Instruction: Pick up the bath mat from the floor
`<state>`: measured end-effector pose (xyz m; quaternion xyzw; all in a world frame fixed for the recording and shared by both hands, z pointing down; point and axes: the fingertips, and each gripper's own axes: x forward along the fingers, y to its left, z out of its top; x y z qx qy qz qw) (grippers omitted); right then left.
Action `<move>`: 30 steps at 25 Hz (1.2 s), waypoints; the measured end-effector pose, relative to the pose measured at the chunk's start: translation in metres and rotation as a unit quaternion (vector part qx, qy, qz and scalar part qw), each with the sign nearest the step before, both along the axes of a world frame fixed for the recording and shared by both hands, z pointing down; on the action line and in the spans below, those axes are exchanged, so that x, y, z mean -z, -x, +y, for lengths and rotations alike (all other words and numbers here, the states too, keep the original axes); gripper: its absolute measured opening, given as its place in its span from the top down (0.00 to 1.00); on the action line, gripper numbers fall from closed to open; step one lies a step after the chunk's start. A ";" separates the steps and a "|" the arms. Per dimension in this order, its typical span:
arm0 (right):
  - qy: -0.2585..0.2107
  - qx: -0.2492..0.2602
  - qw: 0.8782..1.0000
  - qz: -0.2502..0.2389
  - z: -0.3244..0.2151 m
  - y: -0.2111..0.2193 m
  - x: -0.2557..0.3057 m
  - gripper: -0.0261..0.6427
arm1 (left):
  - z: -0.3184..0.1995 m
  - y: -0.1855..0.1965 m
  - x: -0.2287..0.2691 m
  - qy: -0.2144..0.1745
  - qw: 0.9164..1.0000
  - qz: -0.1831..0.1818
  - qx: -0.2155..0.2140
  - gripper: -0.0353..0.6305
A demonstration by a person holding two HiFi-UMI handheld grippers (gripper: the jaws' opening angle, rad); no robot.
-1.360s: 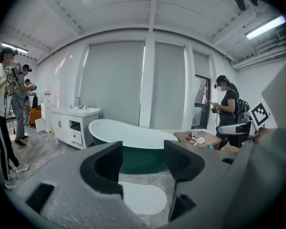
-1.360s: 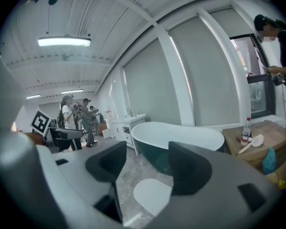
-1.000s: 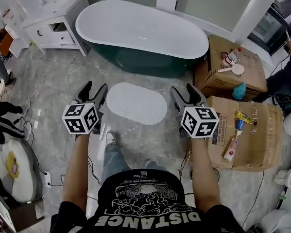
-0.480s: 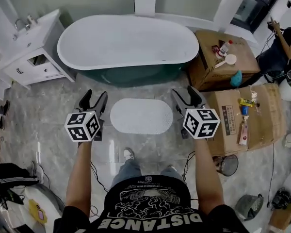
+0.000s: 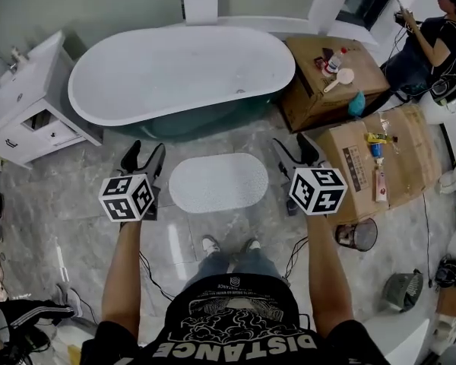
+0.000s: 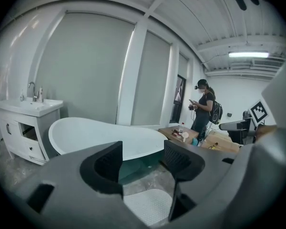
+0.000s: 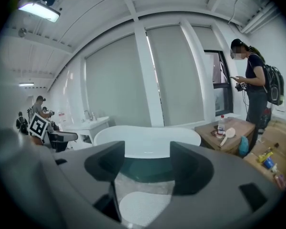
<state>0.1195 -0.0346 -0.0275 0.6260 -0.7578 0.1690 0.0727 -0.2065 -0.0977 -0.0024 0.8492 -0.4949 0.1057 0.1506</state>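
The white oval bath mat point(image 5: 218, 182) lies flat on the grey floor in front of the bathtub point(image 5: 178, 71). My left gripper point(image 5: 144, 152) hovers high above the floor, left of the mat in the head view, jaws open and empty. My right gripper point(image 5: 294, 144) is held the same way on the mat's right, also open with nothing between its fingers. In the left gripper view the mat point(image 6: 150, 205) shows low between the jaws of the left gripper point(image 6: 143, 159). In the right gripper view the mat point(image 7: 145, 206) lies below the right gripper point(image 7: 147, 163).
A white vanity with a sink point(image 5: 23, 105) stands left of the tub. Cardboard boxes point(image 5: 327, 82) point(image 5: 372, 166) with bottles and a brush sit on the right, a small bin point(image 5: 356, 236) beside them. A person with a backpack point(image 5: 433, 36) stands at far right. Cables trail on the floor.
The person has turned and stepped, so tub and mat have shifted left in the head view and both feet now stand behind the mat. Both grippers swung along, still apart and empty.
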 end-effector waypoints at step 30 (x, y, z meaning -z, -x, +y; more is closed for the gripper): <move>0.151 0.040 0.988 0.013 -0.059 -0.065 -0.208 0.49 | -0.044 -0.018 -0.189 0.134 0.989 -0.044 0.046 0.47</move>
